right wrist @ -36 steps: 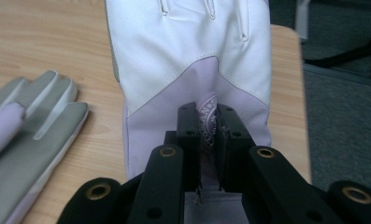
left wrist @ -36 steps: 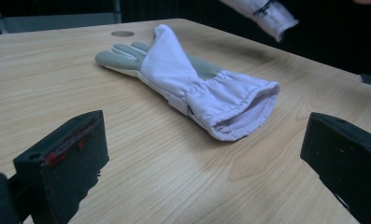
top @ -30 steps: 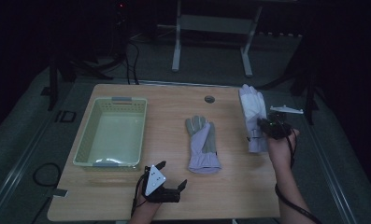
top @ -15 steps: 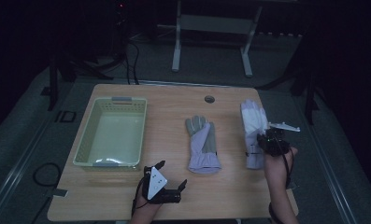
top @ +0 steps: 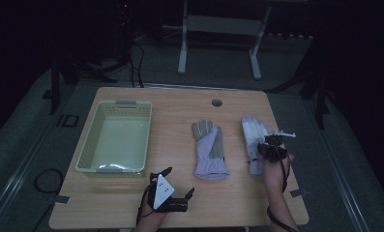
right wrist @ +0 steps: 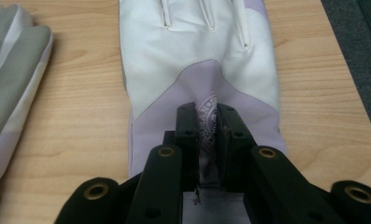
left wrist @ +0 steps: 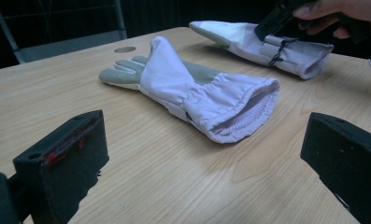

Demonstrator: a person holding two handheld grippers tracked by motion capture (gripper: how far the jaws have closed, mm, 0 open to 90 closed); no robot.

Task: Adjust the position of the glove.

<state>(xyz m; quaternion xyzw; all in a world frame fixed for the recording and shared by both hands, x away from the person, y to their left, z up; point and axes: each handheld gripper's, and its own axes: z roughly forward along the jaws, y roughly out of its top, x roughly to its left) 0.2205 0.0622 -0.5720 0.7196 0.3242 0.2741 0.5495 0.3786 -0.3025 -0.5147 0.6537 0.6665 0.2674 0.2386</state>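
The desk (top: pixel 131 203) is the biggest thing here, a pale wooden top with a small round port near its far edge. Next in size comes the green basket (top: pixel 88 154), standing open just beyond the left tool (top: pixel 180 190) and a little to its left. It looks like the place where the gloves are meant to end up, though that is only my guess from how it waits there.

Two gloves lie flat, fingers pointing away from the person. The grey-palmed glove (left wrist: pixel 197 88) rests ahead of the left tool and slightly to its right, cuff mouth gaping toward it, which would make the cuff the easy place to grab. The white glove (right wrist: pixel 197 56) lies directly under the right tool (right wrist: pixel 206 140), near the desk's right edge.

The right tool has its jaws drawn narrow, pinching a fold of the white glove's lilac cuff fabric between them; a printed patch shows in the gap. Gripping at the cuff makes sense to me, since the cloth bunches there and the fingers would hang free when lifted.

The left tool rests low at the near edge of the desk, its jaws spread wide and holding nothing, aimed at the grey-palmed glove as though ready for it.
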